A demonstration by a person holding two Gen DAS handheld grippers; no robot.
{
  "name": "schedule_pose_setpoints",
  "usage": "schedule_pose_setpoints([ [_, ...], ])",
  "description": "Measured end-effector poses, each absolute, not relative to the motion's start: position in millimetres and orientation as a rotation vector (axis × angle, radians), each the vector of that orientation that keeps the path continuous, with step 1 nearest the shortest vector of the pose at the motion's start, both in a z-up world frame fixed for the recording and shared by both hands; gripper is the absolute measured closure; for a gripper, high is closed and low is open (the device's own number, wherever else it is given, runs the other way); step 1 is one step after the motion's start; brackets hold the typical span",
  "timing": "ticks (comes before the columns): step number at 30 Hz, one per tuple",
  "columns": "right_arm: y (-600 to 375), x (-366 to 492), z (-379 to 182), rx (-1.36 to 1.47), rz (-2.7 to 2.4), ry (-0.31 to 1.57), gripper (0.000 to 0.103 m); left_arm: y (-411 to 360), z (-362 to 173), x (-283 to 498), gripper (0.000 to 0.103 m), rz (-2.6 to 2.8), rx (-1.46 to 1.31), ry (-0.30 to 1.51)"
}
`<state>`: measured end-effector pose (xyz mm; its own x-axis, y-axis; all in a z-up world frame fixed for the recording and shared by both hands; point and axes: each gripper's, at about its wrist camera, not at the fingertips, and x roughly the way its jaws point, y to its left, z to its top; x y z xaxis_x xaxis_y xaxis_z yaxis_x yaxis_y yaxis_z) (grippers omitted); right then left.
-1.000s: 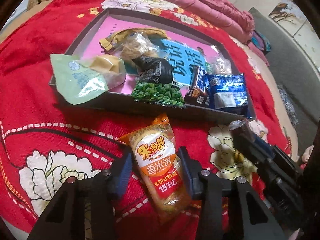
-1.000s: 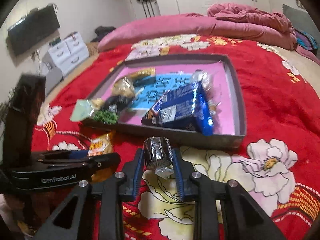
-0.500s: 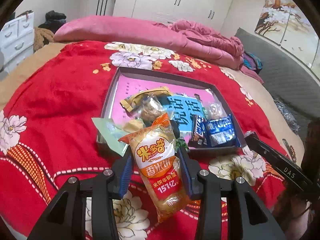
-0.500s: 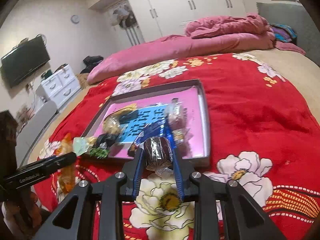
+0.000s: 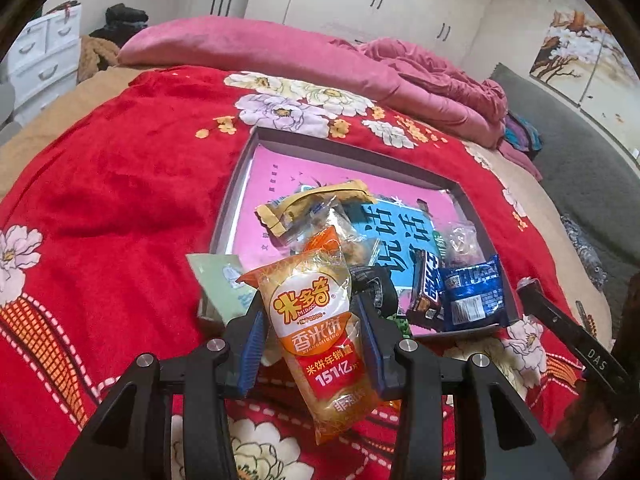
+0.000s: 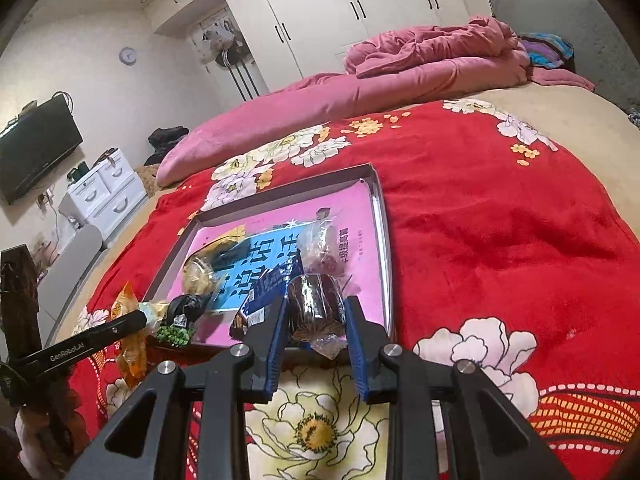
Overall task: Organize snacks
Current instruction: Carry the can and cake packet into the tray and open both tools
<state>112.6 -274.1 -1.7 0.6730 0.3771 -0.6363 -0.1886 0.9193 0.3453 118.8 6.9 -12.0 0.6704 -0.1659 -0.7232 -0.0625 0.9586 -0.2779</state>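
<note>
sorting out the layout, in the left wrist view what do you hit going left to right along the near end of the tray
pale green packet → orange rice cracker packet held in the left gripper → brown chocolate bar → blue packet → the right gripper's black finger

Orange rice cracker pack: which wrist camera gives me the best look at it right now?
The left wrist view: the orange rice cracker pack fills its centre, label readable, clamped in the left gripper. The right wrist view shows only a sliver of it at far left, crossed by the left gripper's finger.
</note>
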Motion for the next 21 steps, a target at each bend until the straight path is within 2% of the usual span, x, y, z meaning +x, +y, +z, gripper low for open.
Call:
schedule_pose_setpoints([
  [21,-268.5,129.5,-12.7,0.250,0.290,0.798,0.074,-19.1,-15.0,147.3,0.061,-0.087,-0.205,0.811],
])
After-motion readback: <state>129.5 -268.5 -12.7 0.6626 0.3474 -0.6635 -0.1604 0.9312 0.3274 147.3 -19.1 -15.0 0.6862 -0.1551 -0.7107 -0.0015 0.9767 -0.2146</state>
